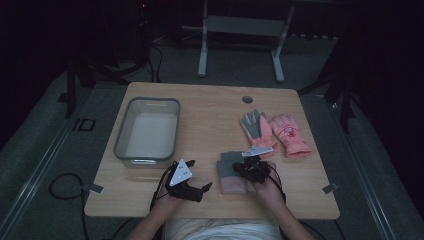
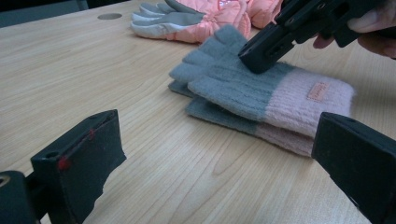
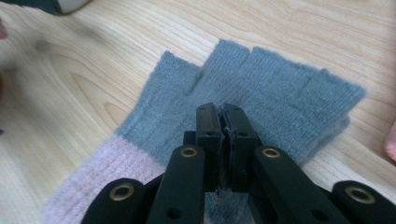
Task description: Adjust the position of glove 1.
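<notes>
Jaws together, pinching the grey knit of the top glove [image 3: 252, 93]. Right gripper [image 3: 224, 116] down on the glove pair, near the front of the table [image 1: 210, 105]. Left gripper [image 1: 200, 189] beside it, jaws wide apart, holding nothing. Best lifted slowly, taking one glove only. Bin [image 1: 120, 135] waiting, far left.

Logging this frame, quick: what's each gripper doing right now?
Left gripper: open, holding nothing, jaws wide apart above the table.
Right gripper: shut on the grey part of the top grey-and-pink knit glove.
</notes>
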A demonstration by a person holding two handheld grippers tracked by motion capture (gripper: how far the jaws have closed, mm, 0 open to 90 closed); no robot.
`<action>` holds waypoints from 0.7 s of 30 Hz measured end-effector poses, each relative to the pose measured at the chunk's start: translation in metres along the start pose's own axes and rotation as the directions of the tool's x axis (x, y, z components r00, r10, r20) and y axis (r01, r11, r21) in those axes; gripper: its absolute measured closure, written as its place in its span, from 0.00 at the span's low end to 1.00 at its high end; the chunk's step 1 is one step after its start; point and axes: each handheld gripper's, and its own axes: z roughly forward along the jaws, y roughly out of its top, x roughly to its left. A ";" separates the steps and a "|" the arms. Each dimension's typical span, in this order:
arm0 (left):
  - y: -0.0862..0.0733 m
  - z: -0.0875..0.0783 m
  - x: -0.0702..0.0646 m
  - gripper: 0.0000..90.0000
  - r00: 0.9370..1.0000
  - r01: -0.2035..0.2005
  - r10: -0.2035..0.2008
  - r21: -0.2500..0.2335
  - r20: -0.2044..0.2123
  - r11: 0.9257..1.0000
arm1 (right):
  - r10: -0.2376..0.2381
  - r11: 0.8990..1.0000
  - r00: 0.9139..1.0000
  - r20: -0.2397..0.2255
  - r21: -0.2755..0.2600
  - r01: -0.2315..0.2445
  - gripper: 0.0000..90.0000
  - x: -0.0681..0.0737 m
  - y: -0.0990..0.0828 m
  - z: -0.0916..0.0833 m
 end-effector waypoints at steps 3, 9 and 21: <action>0.000 0.000 -0.001 0.02 1.000 -0.010 0.010 0.003 -0.007 1.000 | 0.007 1.000 1.000 0.002 0.001 -0.007 0.96 -0.002 -0.001 0.003; 0.000 0.000 -0.003 0.02 0.999 -0.018 0.017 -0.008 -0.030 1.000 | 0.007 1.000 1.000 0.012 0.003 -0.007 0.94 -0.005 -0.008 0.011; 0.019 0.001 -0.022 0.05 0.992 -0.078 0.080 -0.024 0.101 0.997 | 0.011 0.996 0.999 0.045 -0.092 -0.007 0.78 -0.023 0.008 -0.019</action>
